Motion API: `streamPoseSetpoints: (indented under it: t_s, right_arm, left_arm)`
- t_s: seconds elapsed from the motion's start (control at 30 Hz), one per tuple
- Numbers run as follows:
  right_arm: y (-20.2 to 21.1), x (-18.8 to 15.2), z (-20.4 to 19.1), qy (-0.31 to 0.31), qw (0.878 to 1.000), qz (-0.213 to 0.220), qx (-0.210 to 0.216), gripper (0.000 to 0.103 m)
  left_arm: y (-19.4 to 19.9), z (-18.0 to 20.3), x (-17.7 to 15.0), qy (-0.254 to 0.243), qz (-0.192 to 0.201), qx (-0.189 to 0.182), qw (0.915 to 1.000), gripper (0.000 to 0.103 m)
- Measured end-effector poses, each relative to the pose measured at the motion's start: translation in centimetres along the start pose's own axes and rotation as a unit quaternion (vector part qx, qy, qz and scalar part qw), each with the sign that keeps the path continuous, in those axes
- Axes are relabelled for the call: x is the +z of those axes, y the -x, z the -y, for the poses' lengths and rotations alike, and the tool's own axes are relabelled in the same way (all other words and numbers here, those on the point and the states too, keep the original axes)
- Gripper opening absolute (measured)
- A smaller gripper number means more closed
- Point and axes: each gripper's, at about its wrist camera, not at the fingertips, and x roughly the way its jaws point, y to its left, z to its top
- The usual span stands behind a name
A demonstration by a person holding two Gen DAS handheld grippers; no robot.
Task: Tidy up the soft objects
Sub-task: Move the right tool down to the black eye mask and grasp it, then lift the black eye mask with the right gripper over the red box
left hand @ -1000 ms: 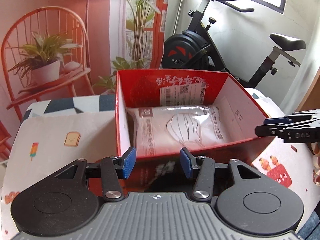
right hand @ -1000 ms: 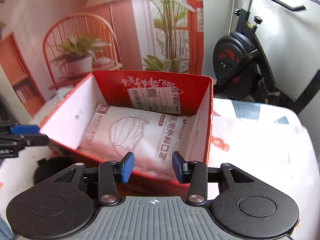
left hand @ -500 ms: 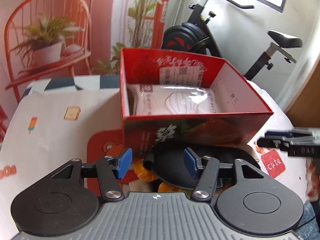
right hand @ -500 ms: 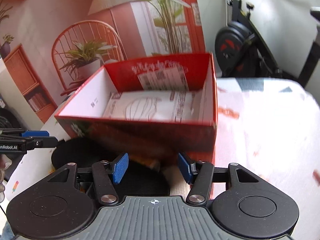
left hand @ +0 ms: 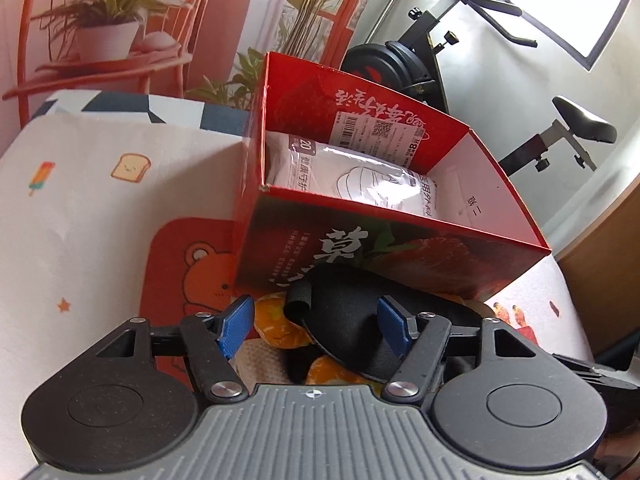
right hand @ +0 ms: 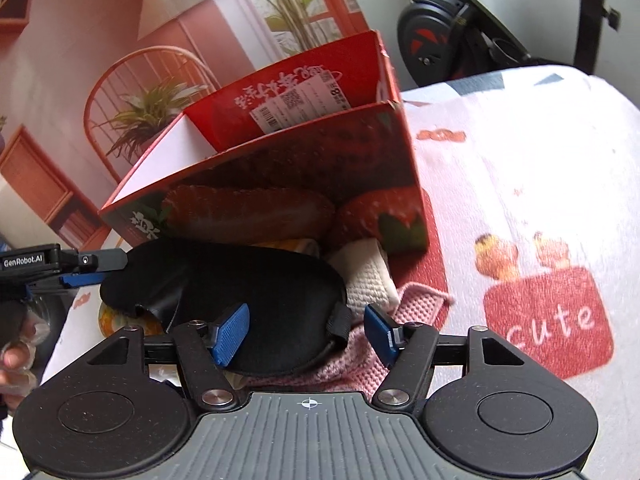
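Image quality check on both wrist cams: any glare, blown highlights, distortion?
Left wrist view: glare streak on the plastic mask pack in the red box; window blown out; strong fisheye bending at the edges. Right wrist view: tablecloth overexposed, prints washed out; black eye mask reads as near-featureless dark; box edges curved by the lens.

A table under a white cartoon-print cloth [left hand: 92,216] carries a red strawberry box [left hand: 400,256], with a heap of soft things at its front: a black eye mask [right hand: 248,292], pink knit [right hand: 360,364].
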Motion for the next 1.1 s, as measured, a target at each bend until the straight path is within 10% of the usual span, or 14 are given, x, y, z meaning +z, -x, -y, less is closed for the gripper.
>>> streamPoseSetpoints:
  t_s: [0.63, 0.77, 1.1]
  right_arm:
    - [-0.7, -0.3, -0.2, -0.040, 0.998, -0.010, 0.036, 0.062]
    - [-0.2, 0.1, -0.7, -0.019, 0.999, 0.004, 0.036, 0.051]
    - [1.9, 1.1, -1.2, 0.003, 0.998, 0.053, 0.047, 0.022]
  left_arm:
    - [0.0, 0.2, -1.0, -0.016, -0.003, -0.030, 0.9994, 0.047]
    - [0.7, 0.8, -1.1, -0.034, 0.009, -0.027, 0.9990, 0.028]
    - [4.0, 3.5, -3.4, -0.109, 0.059, 0.009, 0.9922, 0.022]
